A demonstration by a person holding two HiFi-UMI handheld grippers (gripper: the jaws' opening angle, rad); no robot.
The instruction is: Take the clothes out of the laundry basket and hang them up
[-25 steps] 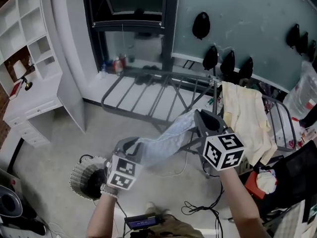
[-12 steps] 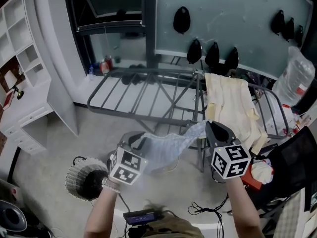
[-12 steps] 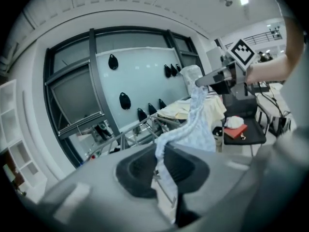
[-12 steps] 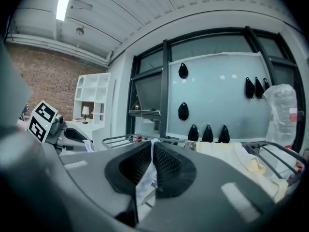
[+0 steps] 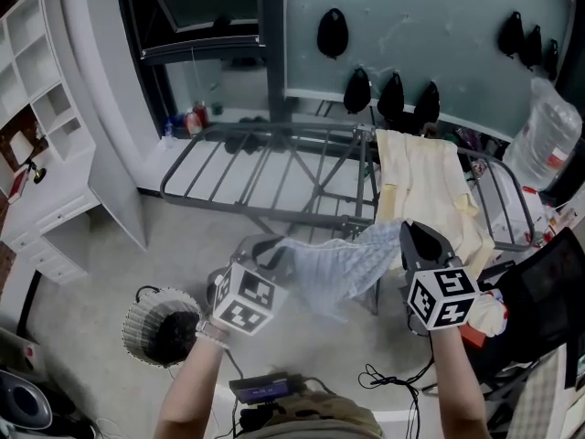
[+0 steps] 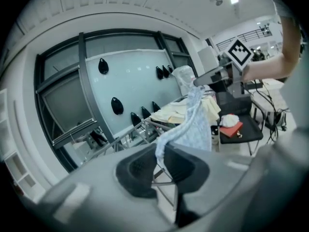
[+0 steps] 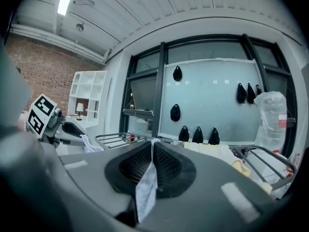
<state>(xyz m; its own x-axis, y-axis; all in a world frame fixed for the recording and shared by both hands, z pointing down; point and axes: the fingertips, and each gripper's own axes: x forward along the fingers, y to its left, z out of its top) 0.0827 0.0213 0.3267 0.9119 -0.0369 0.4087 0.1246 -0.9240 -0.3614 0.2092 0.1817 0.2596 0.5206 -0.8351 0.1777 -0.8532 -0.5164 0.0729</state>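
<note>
A light blue patterned garment hangs stretched between my two grippers, in front of the grey drying rack. My left gripper is shut on the garment's left end, and the cloth runs out from between its pads. My right gripper is shut on the other end; a strip of the cloth hangs from its closed jaws. A cream cloth is draped over the rack's right part. The round laundry basket stands on the floor at lower left, dark inside.
A white shelf unit stands at the left. Right of the rack are a black chair with a red item and a white cloth, and a large clear bottle. Cables lie on the floor.
Both grippers have moved to the right with the garment. The cloth is now spread wider and flatter between them, level with the rack's near edge.
</note>
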